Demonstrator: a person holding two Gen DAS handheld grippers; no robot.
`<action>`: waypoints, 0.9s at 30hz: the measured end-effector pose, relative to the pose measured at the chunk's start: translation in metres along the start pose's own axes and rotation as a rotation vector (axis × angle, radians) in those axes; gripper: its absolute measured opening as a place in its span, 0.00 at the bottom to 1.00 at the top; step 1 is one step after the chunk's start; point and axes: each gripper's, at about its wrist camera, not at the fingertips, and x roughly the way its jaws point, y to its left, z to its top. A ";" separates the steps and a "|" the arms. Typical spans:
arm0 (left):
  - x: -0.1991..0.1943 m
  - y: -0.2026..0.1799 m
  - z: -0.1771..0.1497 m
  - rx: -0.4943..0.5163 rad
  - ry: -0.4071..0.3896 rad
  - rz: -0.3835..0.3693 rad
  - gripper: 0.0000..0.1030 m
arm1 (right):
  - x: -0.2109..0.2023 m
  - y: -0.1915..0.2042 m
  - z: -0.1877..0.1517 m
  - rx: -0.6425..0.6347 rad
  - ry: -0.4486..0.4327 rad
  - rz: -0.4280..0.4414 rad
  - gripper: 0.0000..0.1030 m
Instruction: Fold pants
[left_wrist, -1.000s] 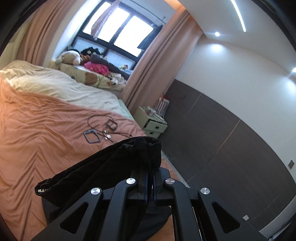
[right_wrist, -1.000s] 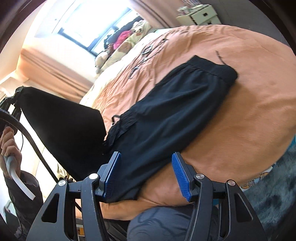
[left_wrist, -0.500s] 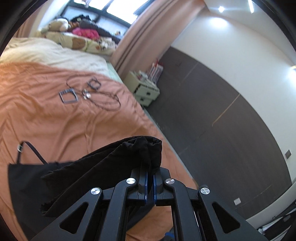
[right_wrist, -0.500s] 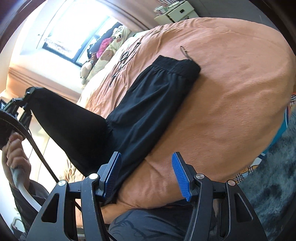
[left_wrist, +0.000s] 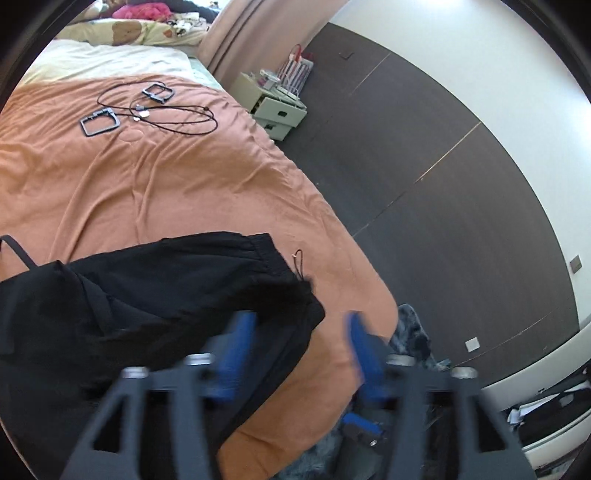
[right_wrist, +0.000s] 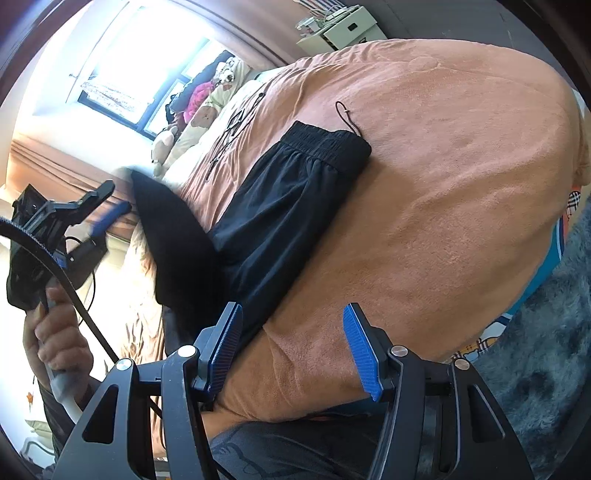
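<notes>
Black pants (left_wrist: 147, 302) lie on the orange blanket (left_wrist: 166, 177), waistband (right_wrist: 325, 142) toward the bed's far side, with a drawstring (right_wrist: 347, 118) trailing out. One leg end (right_wrist: 173, 229) is folded back over the rest and still stands up in the air. My left gripper (left_wrist: 297, 325) hovers just over that end. Its jaws are opening, blue pads apart, and the cloth's edge lies by the left pad without being pressed. In the right wrist view the left gripper (right_wrist: 116, 199) sits beside the raised cloth. My right gripper (right_wrist: 291, 325) is open over the bed's near edge, holding nothing.
Black cables and two small frames (left_wrist: 147, 110) lie farther up the blanket. A pale nightstand (left_wrist: 277, 110) stands by the dark wall panel. A grey shaggy rug (right_wrist: 546, 332) covers the floor beside the bed. A person's hand (right_wrist: 55, 332) holds the left gripper's handle.
The left gripper swung down toward the bed, carrying the leg end over the pants, then its jaws sprang apart and let the cloth go. The right gripper stayed nearly still and open.
</notes>
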 end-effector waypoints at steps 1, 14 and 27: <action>-0.005 0.003 -0.004 0.005 -0.011 -0.001 0.74 | 0.001 0.001 0.000 -0.005 0.001 0.001 0.54; -0.063 0.114 -0.044 -0.108 -0.057 0.177 0.75 | 0.032 0.031 0.019 -0.105 0.034 -0.027 0.54; -0.117 0.211 -0.107 -0.312 -0.102 0.286 0.75 | 0.077 0.051 0.072 -0.182 0.056 -0.094 0.54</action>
